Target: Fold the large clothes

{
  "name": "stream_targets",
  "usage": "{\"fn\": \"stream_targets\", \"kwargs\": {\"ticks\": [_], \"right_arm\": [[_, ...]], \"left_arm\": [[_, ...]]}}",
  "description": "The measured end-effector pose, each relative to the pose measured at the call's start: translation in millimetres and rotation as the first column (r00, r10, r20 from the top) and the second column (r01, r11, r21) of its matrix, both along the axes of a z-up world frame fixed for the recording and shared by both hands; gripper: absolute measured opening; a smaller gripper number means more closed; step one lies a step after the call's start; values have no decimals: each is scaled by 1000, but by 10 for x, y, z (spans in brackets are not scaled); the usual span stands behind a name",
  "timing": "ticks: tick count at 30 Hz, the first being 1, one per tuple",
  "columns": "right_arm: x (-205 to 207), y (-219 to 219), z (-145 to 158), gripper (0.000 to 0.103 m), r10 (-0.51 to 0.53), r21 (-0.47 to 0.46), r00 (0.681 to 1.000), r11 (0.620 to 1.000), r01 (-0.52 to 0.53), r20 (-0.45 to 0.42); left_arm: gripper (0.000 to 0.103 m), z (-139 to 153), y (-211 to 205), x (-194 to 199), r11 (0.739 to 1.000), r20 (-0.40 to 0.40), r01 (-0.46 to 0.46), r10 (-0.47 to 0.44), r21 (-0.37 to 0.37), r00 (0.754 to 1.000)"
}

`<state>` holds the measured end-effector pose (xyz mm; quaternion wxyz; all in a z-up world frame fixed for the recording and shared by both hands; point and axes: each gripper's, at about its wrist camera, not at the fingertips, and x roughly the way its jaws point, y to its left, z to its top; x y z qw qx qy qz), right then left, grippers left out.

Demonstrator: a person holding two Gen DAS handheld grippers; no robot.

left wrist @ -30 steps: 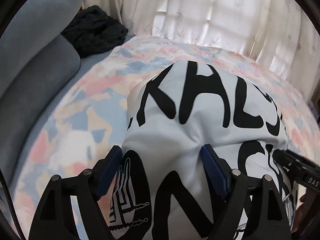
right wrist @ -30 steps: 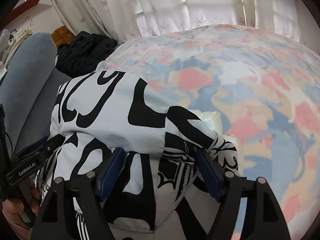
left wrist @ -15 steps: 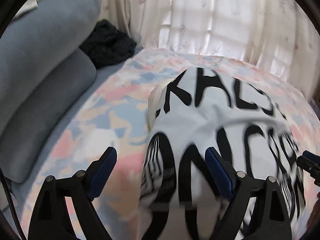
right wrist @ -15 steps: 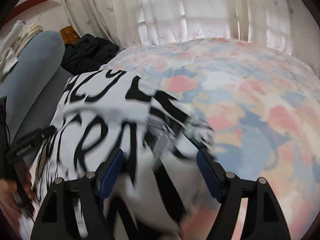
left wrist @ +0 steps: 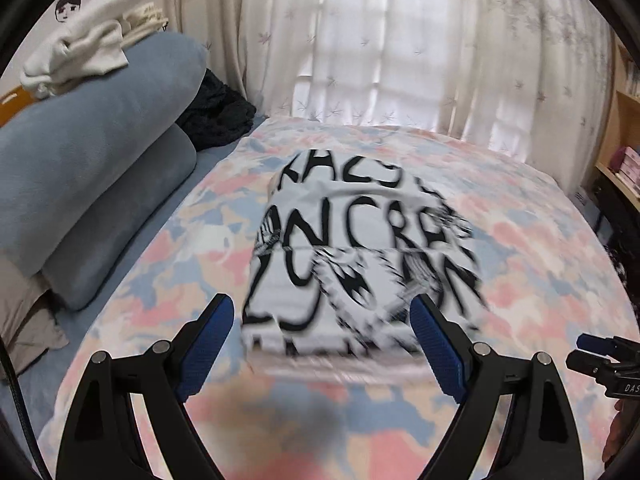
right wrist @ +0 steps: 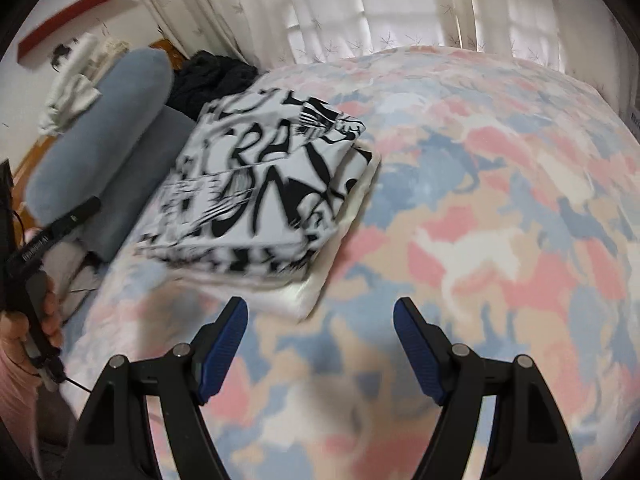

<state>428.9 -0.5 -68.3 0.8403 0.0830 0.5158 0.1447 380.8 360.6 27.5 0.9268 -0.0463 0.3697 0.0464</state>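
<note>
The folded garment (left wrist: 360,264) lies flat on the bed (left wrist: 520,240), a compact white bundle with black lettering, near the pillows (left wrist: 100,140). The cloth is judged soft, light and limp; layers may slide apart if only one is pinched. Hold is best taken at the near folded edge, through all layers, one corner per side. The left tongs (left wrist: 322,344) are held above the near edge, angled down, jaws wide apart and just opened further, nothing between them. The right tongs (right wrist: 320,344) are held clear of the bundle, jaws apart, empty.
</note>
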Motion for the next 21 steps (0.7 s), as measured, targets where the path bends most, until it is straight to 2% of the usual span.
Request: {"fn": "stream_targets", "kwargs": {"ticks": [3,9,14,18,21], "right_arm": [[-360,-67,338,75,4,-4,1000,1000,-3,21],[-1007,-208,967,75,25,-1,998,1000,-25,58],[-1498,-321,1454,75,46,-9,994,999,-45,102],[-1865,-423,1668,76,52,-14,991,999,-50,120],[-2073,-506,1689,76,66,12,993,998,-68,99]], "left_arm": [[89,232,-210,-401,1000,14,22,-21,-19,1000],[89,647,-724,-1139,997,43,78,-77,-10,996],[89,890,-1100,-1643,994,30,107,-107,-16,994],[89,983,-1362,-1986,990,5,137,-137,-22,991],[89,1023,-1544,-2238,983,-10,177,-178,-45,984]]}}
